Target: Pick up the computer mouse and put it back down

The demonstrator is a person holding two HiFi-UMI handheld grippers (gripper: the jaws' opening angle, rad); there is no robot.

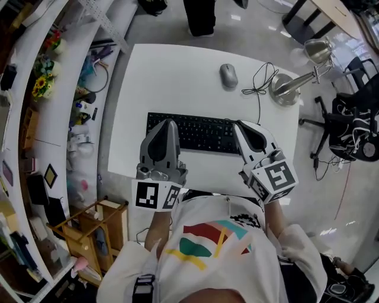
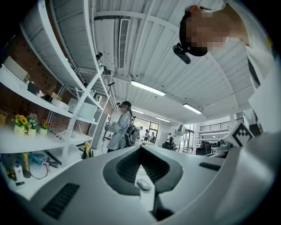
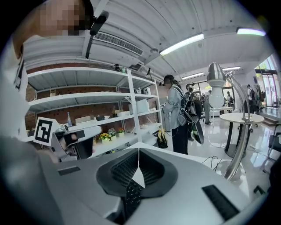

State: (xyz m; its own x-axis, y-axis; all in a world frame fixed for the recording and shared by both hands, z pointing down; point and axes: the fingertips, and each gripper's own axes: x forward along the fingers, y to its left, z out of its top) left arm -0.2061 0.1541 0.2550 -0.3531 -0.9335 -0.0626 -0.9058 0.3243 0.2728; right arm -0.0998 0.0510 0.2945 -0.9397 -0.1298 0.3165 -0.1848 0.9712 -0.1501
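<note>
A grey computer mouse (image 1: 228,75) lies on the far part of the white table (image 1: 177,77), beyond a black keyboard (image 1: 195,131). My left gripper (image 1: 169,125) hovers over the keyboard's left half with its jaws together and nothing in them. My right gripper (image 1: 239,126) is over the keyboard's right end, also shut and empty. In the left gripper view the jaw tips (image 2: 140,149) meet, and the mouse (image 2: 143,184) shows small through the hollow below them. In the right gripper view the shut jaws (image 3: 139,151) frame part of the keyboard (image 3: 131,193).
A silver desk lamp (image 1: 286,87) stands at the table's far right, with a thin black cable (image 1: 260,83) looped beside the mouse. White shelves (image 1: 65,118) run along the left. An office chair (image 1: 349,124) is at the right. A person (image 1: 200,18) stands beyond the table.
</note>
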